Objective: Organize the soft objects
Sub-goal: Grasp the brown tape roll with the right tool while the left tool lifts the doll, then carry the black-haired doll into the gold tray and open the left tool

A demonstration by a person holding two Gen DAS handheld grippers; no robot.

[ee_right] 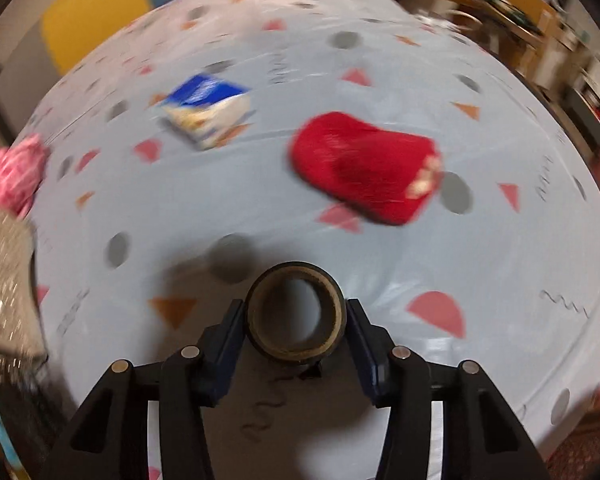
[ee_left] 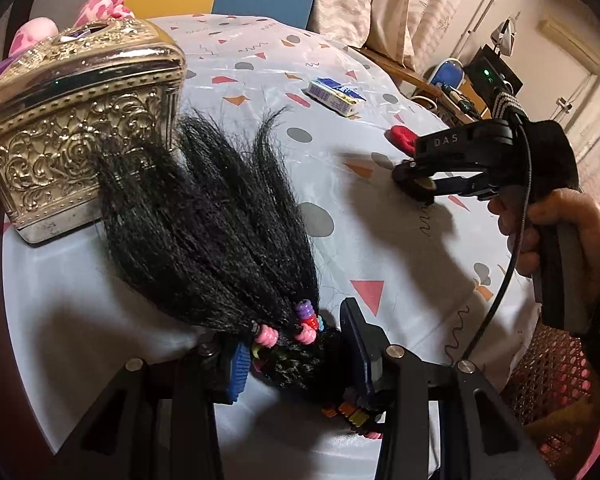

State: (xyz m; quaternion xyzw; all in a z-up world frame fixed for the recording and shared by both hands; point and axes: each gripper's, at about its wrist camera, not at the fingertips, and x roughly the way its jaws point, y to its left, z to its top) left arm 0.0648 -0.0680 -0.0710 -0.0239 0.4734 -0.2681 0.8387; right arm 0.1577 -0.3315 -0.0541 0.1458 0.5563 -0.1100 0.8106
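- Tabletop: a round table [ee_left: 380,216] under a glossy pale-blue cloth printed with pink and orange triangles, grey dots and black squiggles; curtains and cluttered shelves stand behind it.
- Left gripper [ee_left: 300,360]: jaws nearly closed, blue pads pressing on the bound end of a black hairpiece [ee_left: 204,220]. Its coarse, frizzy strands fan out over the cloth toward an embossed, silver-gilt metal box [ee_left: 80,128]; pink, purple and red beads [ee_left: 306,320] ring the bound end.
- Right gripper [ee_right: 296,316]: jaws partly closed, one pad on each side of a dark tape roll [ee_right: 296,312] with a brown cardboard core. The pads appear to touch its sides. In the left wrist view a hand [ee_left: 548,236] holds this gripper low over the cloth.
- Other items: a red, fuzzy soft object [ee_right: 364,168] lies on the cloth beyond the roll, well apart from it; a small blue-and-white carton [ee_right: 208,116] lies farther left.
- Visibility: the right wrist view is motion-blurred, so the print on the carton is illegible. A pink patterned plush [ee_left: 104,6] is largely hidden behind the box.
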